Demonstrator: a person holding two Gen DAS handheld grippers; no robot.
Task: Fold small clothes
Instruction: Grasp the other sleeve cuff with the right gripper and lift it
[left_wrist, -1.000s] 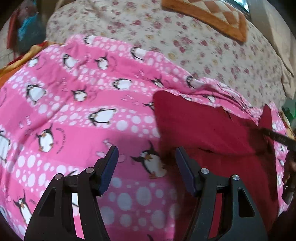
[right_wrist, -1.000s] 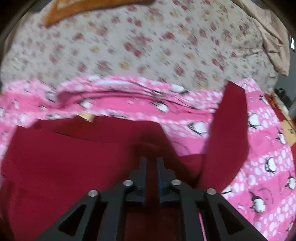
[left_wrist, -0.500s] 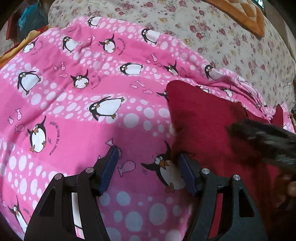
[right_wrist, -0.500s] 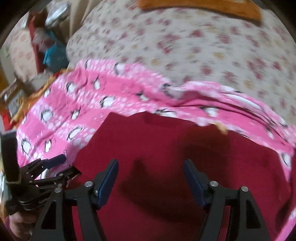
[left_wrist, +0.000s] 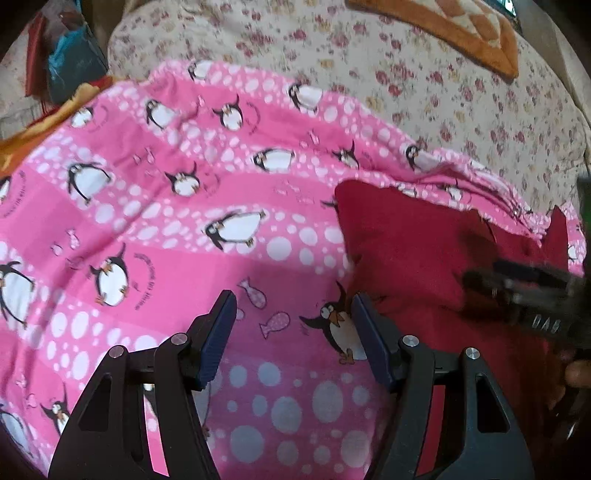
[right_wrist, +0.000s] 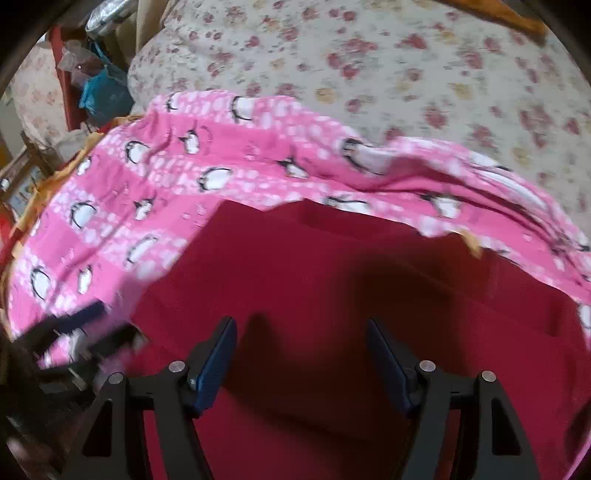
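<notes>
A dark red garment (right_wrist: 351, 295) lies flat on a pink penguin-print blanket (right_wrist: 155, 206); it also shows at the right of the left wrist view (left_wrist: 413, 251). My right gripper (right_wrist: 301, 354) is open and empty, just above the red garment. My left gripper (left_wrist: 291, 325) is open and empty over the pink blanket (left_wrist: 166, 221), its right finger at the garment's left edge. The right gripper shows blurred at the right edge of the left wrist view (left_wrist: 528, 291). The left gripper shows blurred at the lower left of the right wrist view (right_wrist: 74, 343).
A cream floral bedspread (left_wrist: 424, 92) lies behind the blanket. An orange quilted pillow (left_wrist: 461, 29) sits at the far back. Blue and red clutter (right_wrist: 99, 92) stands off the bed's left side.
The right gripper let go of the red garment, opened and swung left over it. The raised red flap now lies flat. The left gripper stayed open and shifted slightly.
</notes>
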